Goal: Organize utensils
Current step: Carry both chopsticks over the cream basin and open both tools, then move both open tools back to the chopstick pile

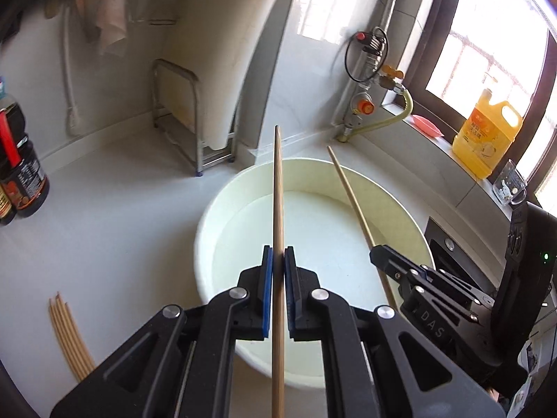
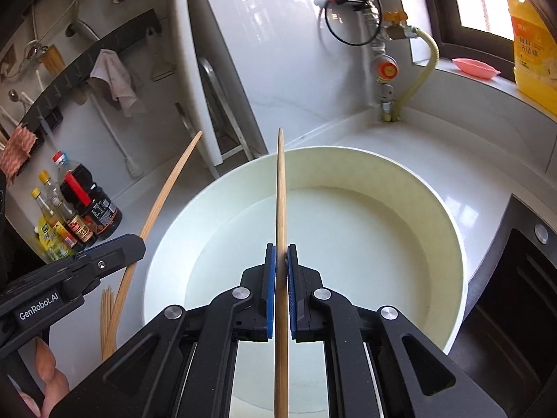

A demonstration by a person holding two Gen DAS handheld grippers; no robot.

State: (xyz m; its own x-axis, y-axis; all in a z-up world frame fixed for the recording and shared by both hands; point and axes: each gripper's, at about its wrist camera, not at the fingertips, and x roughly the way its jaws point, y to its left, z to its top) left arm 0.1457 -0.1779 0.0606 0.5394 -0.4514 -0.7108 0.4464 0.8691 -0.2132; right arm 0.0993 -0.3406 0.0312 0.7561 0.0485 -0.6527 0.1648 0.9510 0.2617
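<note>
Left wrist: left hand-held gripper [image 1: 277, 257] clamps a chopstick [image 1: 278, 188].

The round plastic basin [image 1: 216, 216] is looking creamy white. The thin wooden chopstick [image 1: 277, 209] is showing light brown. The soft gripper pads [image 1: 267, 292] are looking blue. The big soap jug [image 1: 487, 139] is glowing yellow.

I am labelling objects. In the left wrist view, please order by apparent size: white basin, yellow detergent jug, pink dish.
1. white basin, largest by far
2. yellow detergent jug
3. pink dish, smallest

Jug and dish stand farther away, so true sizes stay unsure.
</note>
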